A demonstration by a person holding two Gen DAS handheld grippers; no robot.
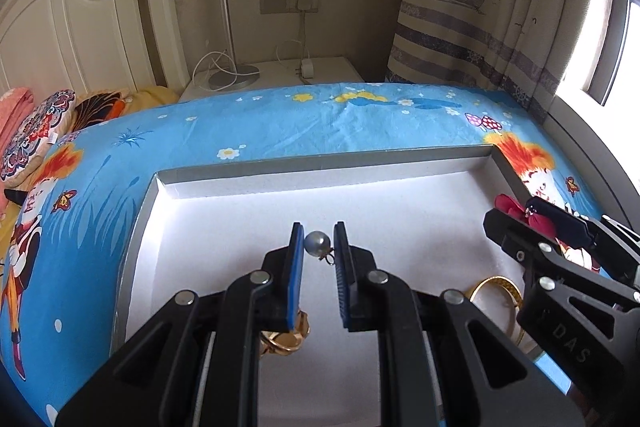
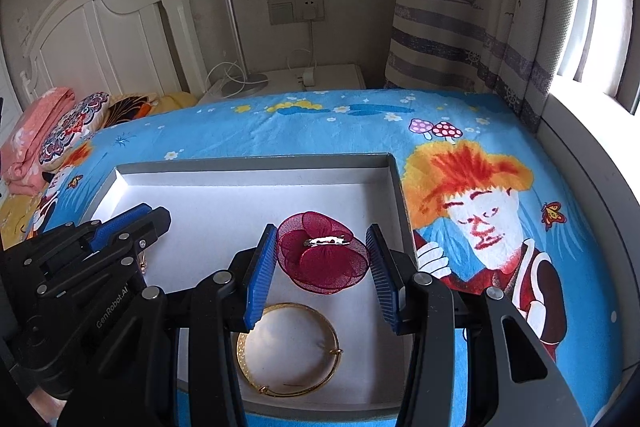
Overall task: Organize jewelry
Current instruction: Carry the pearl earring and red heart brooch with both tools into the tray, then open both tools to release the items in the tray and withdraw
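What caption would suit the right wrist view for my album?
Right gripper holding a red flower clip over a white tray, gold bangle below.

Tray on bed – flower clip behind bangle, w/ earring left.

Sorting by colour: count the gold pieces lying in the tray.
2. A gold ring at the front, partly behind the left gripper; a gold bangle front right. The grippers may hide more.
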